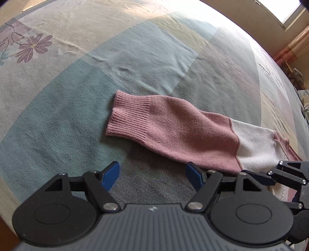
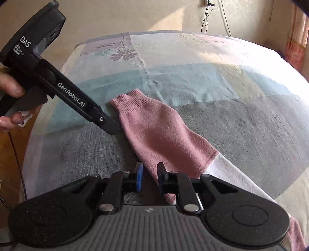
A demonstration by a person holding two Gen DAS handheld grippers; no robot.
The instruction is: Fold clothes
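A pink knit sleeve [image 1: 173,125] with a ribbed cuff [image 1: 127,117] and a white band [image 1: 255,142] lies flat on the bed. In the right wrist view the same sleeve [image 2: 160,135] runs from its cuff [image 2: 131,100] down towards me. My left gripper [image 1: 153,174] hovers open over the grey sheet just below the sleeve, with nothing between its blue pads [image 1: 110,173]. A hand [image 2: 9,86] carries it, its tip [image 2: 113,129] beside the sleeve's left edge. My right gripper [image 2: 150,176] stands narrow astride the sleeve's near edge. A gap shows beside the left pad [image 2: 139,176].
The bed carries a patchwork sheet [image 1: 96,86] of green, grey and cream panels with a flower print [image 1: 32,47] at the far left. A wooden floor [image 2: 11,154] lies past the bed's left edge. A wall with hanging cables [image 2: 214,15] stands behind, a window [image 1: 285,11] at the upper right.
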